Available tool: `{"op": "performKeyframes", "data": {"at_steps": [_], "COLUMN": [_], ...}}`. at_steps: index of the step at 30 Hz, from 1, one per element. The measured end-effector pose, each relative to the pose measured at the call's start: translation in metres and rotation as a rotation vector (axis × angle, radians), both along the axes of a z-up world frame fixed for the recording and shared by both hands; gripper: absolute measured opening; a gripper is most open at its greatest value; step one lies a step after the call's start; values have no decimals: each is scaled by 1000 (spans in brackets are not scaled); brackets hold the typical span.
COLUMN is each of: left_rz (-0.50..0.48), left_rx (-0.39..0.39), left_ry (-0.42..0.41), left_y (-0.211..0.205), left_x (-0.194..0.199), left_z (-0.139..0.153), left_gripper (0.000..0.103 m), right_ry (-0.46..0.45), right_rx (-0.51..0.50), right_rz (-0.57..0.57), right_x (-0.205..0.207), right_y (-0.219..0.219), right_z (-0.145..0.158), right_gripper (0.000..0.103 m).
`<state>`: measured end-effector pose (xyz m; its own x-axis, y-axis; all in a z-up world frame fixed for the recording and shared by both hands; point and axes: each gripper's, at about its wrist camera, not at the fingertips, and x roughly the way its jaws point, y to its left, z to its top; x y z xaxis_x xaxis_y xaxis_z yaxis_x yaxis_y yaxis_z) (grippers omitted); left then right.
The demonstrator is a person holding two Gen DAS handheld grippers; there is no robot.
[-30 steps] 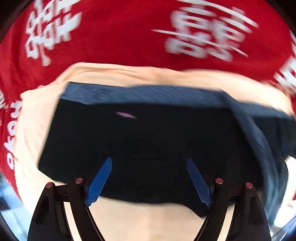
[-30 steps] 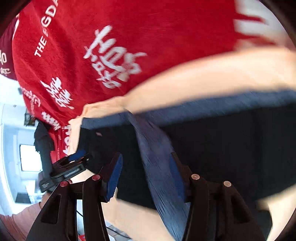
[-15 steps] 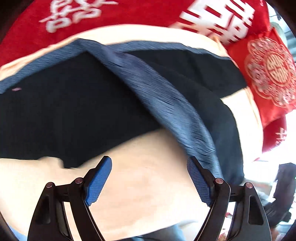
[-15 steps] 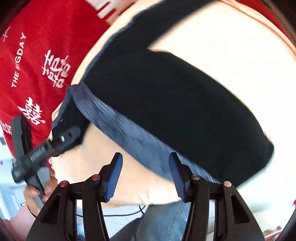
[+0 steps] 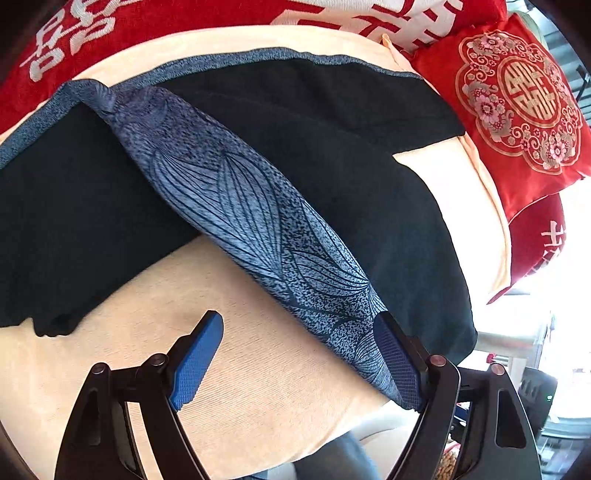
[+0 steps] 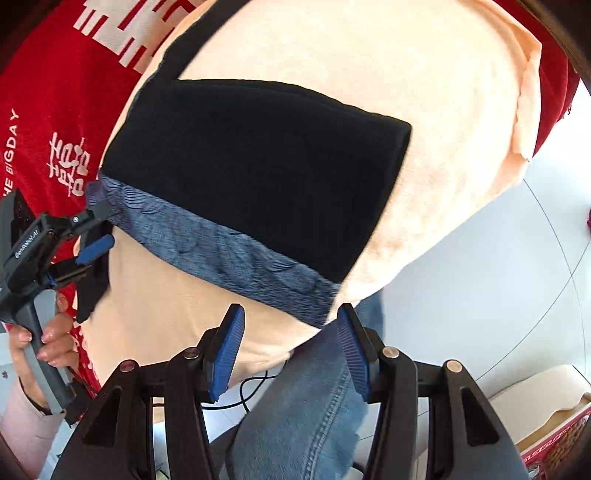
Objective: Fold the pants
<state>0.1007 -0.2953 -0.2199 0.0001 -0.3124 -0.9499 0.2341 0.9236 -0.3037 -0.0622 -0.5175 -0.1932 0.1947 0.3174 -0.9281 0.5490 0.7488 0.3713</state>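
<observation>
Dark navy pants lie spread on a peach cloth; a blue patterned band runs diagonally across them. In the right wrist view the pants lie as a dark block with the band along its near edge. My left gripper is open and empty over the peach cloth, its right pad at the band's near end. It also shows in the right wrist view, open beside the band's left end. My right gripper is open and empty just below the band's right end.
A red blanket with white characters lies under the peach cloth. Red embroidered cushions sit at the right. The person's jeans and a white floor show below the cloth's edge. A hand holds the left gripper's handle.
Both grippers pulled back from the pants toward the cloth's near edge. The pants now lie flat with the patterned band laid across them; both grippers stayed open.
</observation>
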Motion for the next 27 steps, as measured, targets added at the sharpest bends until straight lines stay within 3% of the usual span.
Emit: {"op": "performKeyframes", "data": {"at_steps": [3,7,10,13,14,15,18,27], "left_rz": [5,22,70,105,108,104,121,148], "left_rx": [8,22,-12,-37,-45,-57,-103,-181], "left_ry": [6,-14,4,26,32,50,106,25], "left_y": [-4,-9,-10,-13,-15,-18,-22,-41], "left_x": [-3,-8,-10,-13,-14,-15,-15,18], "left_z": [-7,-8,-8,-9,-9,-9,-9,50], "left_gripper": [84,84,84,82,63,39,22,22], "right_ry": [6,-21,-49,-33,-15,-9,-45,-249], "right_rx": [19,135,222,301,313,322,362,390], "right_rz": [13,48,81,81,74,71,96,192], "right_x": [-1,4,10,13,13,15,25,107], "right_y": [-8,-14,-14,-15,-17,-19,-24,-67], "right_z": [-15,-34,-40,-48,-51,-50,-29,68], "right_gripper": [56,55,42,14,4,4,3,3]}}
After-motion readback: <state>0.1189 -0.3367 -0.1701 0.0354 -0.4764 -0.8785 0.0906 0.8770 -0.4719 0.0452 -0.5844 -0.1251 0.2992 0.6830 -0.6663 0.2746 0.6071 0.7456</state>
